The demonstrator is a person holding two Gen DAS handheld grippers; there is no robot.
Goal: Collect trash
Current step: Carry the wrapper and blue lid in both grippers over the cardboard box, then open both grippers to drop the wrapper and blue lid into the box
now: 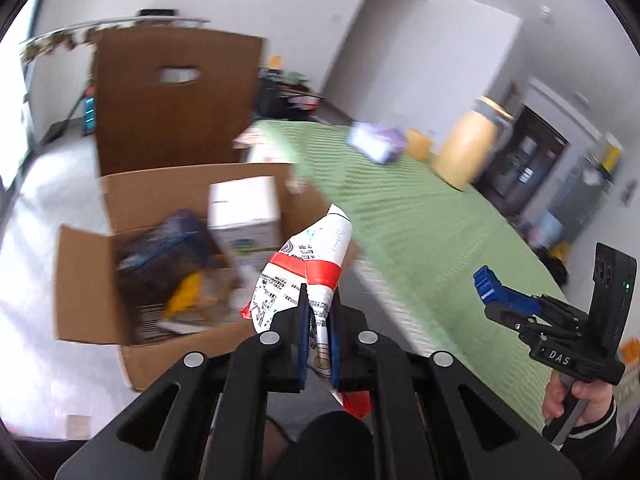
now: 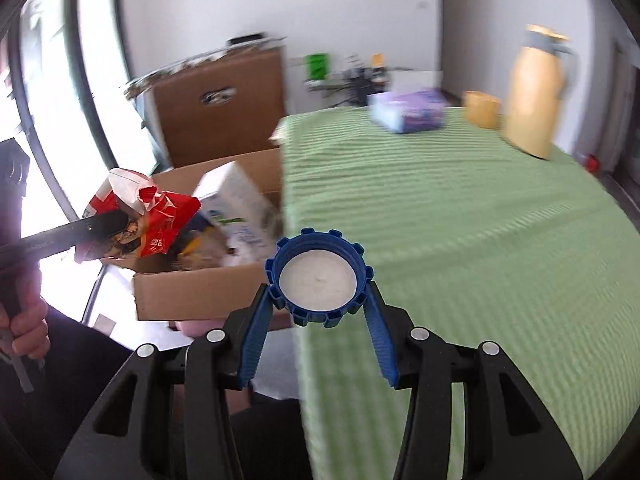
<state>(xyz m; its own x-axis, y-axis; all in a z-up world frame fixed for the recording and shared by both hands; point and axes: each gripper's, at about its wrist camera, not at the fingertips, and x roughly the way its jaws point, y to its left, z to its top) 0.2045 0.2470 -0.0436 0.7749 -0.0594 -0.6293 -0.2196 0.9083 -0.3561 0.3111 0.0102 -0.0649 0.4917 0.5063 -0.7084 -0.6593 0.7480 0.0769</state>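
Observation:
My left gripper [image 1: 318,304] is shut on a crumpled red and white wrapper [image 1: 316,256], held above the near edge of an open cardboard box [image 1: 86,288] full of trash. The wrapper also shows in the right wrist view [image 2: 152,216], over the box [image 2: 192,296]. My right gripper [image 2: 320,300] is shut on a large blue ribbed bottle cap [image 2: 318,278] with a white liner, held above the left edge of the green table [image 2: 460,220]. The right gripper [image 1: 486,284] shows in the left wrist view too.
The box holds a white carton [image 1: 244,216], a dark packet and yellow scraps. On the green tablecloth stand a yellow thermos jug [image 2: 534,96], a yellow cup [image 2: 482,108] and a purple tissue pack [image 2: 408,110]. A tall brown cardboard sheet [image 1: 172,96] stands behind the box.

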